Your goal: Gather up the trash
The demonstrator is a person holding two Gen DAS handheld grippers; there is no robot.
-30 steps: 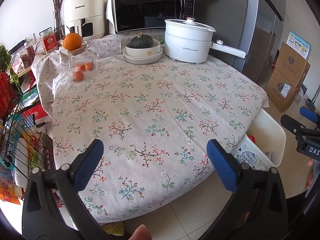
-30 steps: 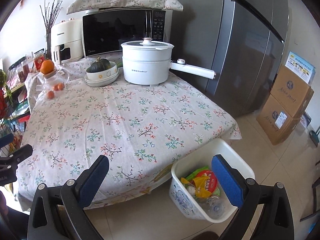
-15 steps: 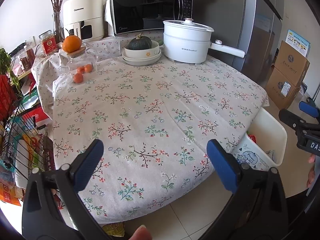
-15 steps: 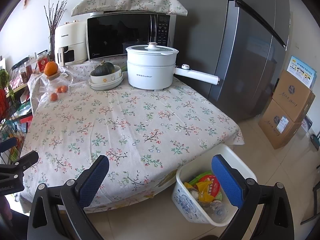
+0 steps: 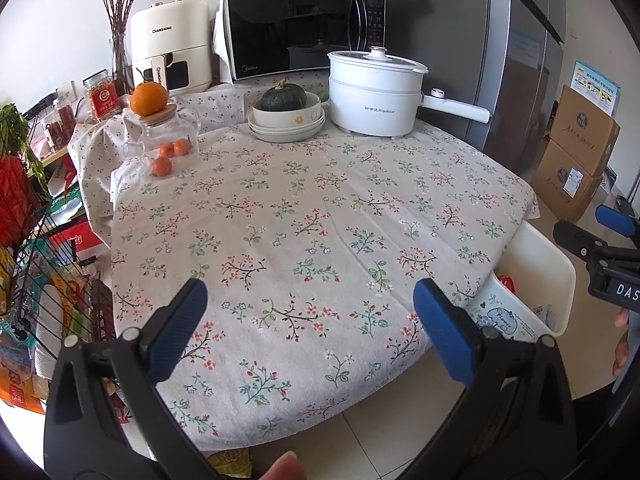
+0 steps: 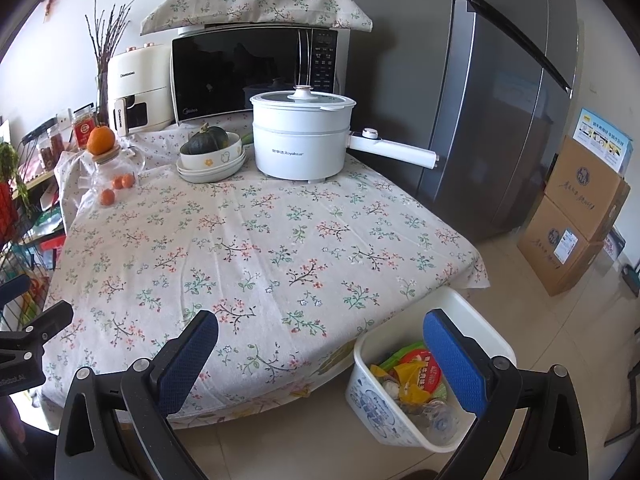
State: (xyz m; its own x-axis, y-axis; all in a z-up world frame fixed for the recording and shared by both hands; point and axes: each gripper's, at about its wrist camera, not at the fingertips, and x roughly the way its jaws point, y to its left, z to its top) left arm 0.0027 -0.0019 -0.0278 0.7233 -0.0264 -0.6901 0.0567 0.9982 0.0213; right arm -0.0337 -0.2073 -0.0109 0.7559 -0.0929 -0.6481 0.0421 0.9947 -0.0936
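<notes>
A white trash bin (image 6: 376,400) stands on the floor at the table's near right corner, holding wrappers (image 6: 412,376) and a crushed clear bottle (image 6: 438,422). It also shows in the left wrist view (image 5: 536,276), partly hidden under the tablecloth. My right gripper (image 6: 320,354) is open and empty, above the table's front edge and the bin. My left gripper (image 5: 310,322) is open and empty over the near part of the floral tablecloth (image 5: 312,208). No trash shows on the table.
At the table's back stand a white electric pot (image 6: 300,140), a bowl with a squash (image 6: 210,150), a jar with oranges (image 6: 106,160), a microwave (image 6: 256,68) and an air fryer (image 6: 136,92). A fridge (image 6: 500,120) and cardboard boxes (image 6: 576,216) are right. A wire rack (image 5: 24,264) is left.
Both grippers have risen and pulled back a little from the table, so the scene sits lower in view. Both stay open and empty.
</notes>
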